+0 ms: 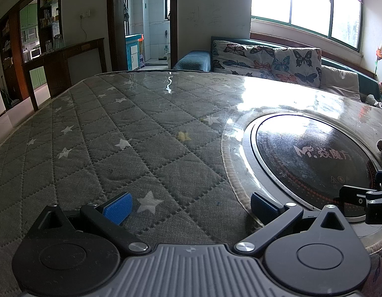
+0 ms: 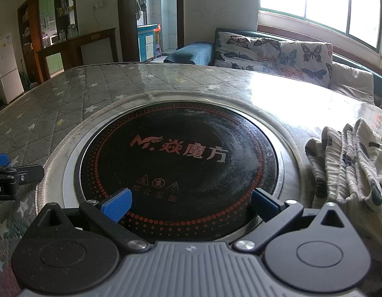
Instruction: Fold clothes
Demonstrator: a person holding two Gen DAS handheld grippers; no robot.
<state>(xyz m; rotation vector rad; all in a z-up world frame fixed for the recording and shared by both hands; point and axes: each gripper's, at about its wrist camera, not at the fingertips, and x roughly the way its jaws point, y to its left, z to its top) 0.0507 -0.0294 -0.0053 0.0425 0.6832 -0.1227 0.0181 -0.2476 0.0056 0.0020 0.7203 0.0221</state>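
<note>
Garment (image 2: pixel 346 163) lies crumpled right of the right gripper's (image 2: pixel 191 204) spread jaws.

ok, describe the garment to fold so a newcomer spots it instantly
Start at the round black cooktop set into the quilted table. Look past its right rim, window side: the crumpled garment lies there. It is cream, ribbed, with dark blue marks, the only loose cloth on the table.

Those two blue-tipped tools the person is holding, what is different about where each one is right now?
The left gripper hangs over the grey star-quilted cover, while the right gripper hangs over the round black cooktop. The crumpled patterned garment lies just beside the right gripper; in the left gripper's own view only a scrap of it shows at the far edge. Both have their jaws wide open and hold nothing.
</note>
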